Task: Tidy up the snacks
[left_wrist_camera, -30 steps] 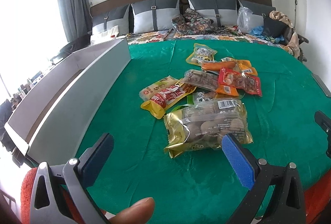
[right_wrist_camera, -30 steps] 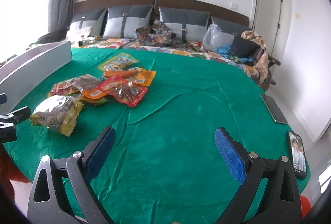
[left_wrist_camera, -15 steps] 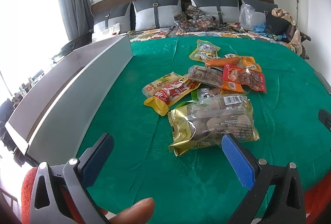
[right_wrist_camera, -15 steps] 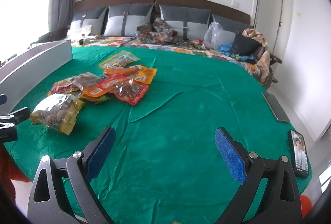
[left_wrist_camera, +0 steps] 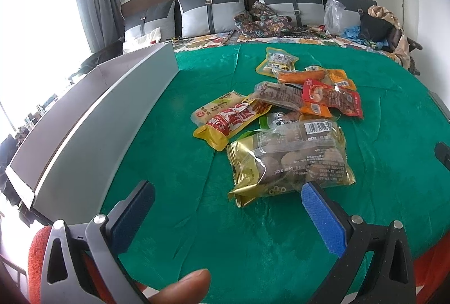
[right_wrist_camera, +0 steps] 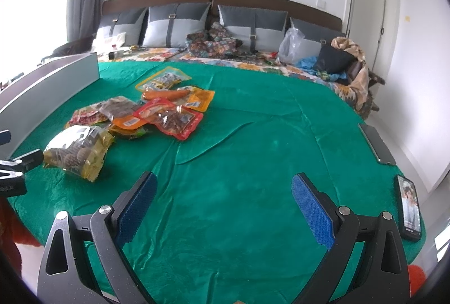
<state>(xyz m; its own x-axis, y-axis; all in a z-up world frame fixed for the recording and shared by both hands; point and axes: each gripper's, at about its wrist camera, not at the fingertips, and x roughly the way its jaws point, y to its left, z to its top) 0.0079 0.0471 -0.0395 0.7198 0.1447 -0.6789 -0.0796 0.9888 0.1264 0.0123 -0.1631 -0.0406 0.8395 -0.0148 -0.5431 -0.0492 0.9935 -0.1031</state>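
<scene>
A pile of snack packets lies on the green cloth (left_wrist_camera: 180,169). Nearest is a gold bag of round pastries (left_wrist_camera: 292,160), also in the right wrist view (right_wrist_camera: 78,152). Behind it lie a red-and-yellow packet (left_wrist_camera: 230,121), a red packet (left_wrist_camera: 332,99), an orange sausage packet (left_wrist_camera: 301,76) and a yellow packet (left_wrist_camera: 277,61). My left gripper (left_wrist_camera: 225,208) is open and empty, just short of the gold bag. My right gripper (right_wrist_camera: 223,202) is open and empty over bare cloth, right of the pile (right_wrist_camera: 157,113).
A long grey-white box (left_wrist_camera: 92,121) runs along the left edge of the cloth. Two phones (right_wrist_camera: 409,208) (right_wrist_camera: 377,143) lie at the right edge. Pillows (right_wrist_camera: 174,25), a plastic bag (right_wrist_camera: 291,45) and clothes sit on the bed behind.
The left gripper has drawn back slightly, so the pile looks a little farther. The right gripper has barely shifted. Both stay open.
</scene>
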